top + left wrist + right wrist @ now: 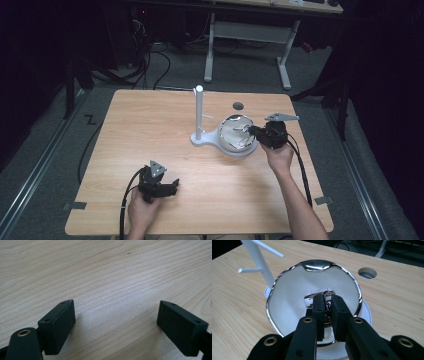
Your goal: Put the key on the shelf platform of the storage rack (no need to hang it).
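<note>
A shiny metal bowl (231, 142) with a white inside sits on a round white base (205, 139) right of the table's middle. A white post with thin side pegs (199, 112) rises from that base. My right gripper (251, 131) reaches into the bowl from the right. In the right gripper view its jaws (327, 298) stand almost together over the bowl's mirrored bottom, inside the rim (314, 265). I cannot make out anything held between them. My left gripper (172, 185) rests at the table's front left. It stands open (116, 315) above bare wood.
A round hole (238, 106) is cut in the tabletop behind the bowl, also in the right gripper view (367, 273). The post (259, 260) stands close left of the bowl. Beyond the table's far edge are a desk frame and floor cables.
</note>
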Demonstrator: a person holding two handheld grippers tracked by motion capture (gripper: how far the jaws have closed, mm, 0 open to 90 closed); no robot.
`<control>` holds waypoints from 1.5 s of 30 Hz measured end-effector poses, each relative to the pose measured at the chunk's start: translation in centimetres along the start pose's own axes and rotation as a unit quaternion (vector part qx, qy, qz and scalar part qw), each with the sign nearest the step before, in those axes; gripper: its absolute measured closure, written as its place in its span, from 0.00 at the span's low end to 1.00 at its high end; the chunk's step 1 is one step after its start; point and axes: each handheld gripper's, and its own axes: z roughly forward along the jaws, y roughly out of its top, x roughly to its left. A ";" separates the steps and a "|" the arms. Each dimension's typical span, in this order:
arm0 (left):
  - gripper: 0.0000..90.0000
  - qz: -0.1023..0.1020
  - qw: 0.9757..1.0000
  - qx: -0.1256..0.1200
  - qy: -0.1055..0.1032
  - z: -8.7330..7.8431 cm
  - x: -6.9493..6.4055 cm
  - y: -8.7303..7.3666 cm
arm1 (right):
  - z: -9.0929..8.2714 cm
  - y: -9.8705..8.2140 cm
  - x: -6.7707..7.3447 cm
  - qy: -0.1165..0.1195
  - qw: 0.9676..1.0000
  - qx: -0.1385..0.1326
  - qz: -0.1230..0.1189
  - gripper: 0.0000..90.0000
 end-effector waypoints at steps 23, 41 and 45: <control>0.17 0.000 1.000 0.000 0.000 0.0 0.0 0.0 | 0.3 -0.3 -1.3 -0.032 0.999 0.010 0.018 0.72; 0.17 0.000 1.000 0.000 0.000 0.0 0.0 0.0 | -3.2 -0.1 -0.8 -0.037 0.999 -0.009 0.014 0.50; 0.17 0.000 1.000 0.000 0.000 0.0 0.0 0.0 | -3.8 0.0 -0.7 -0.034 0.999 -0.014 0.017 0.50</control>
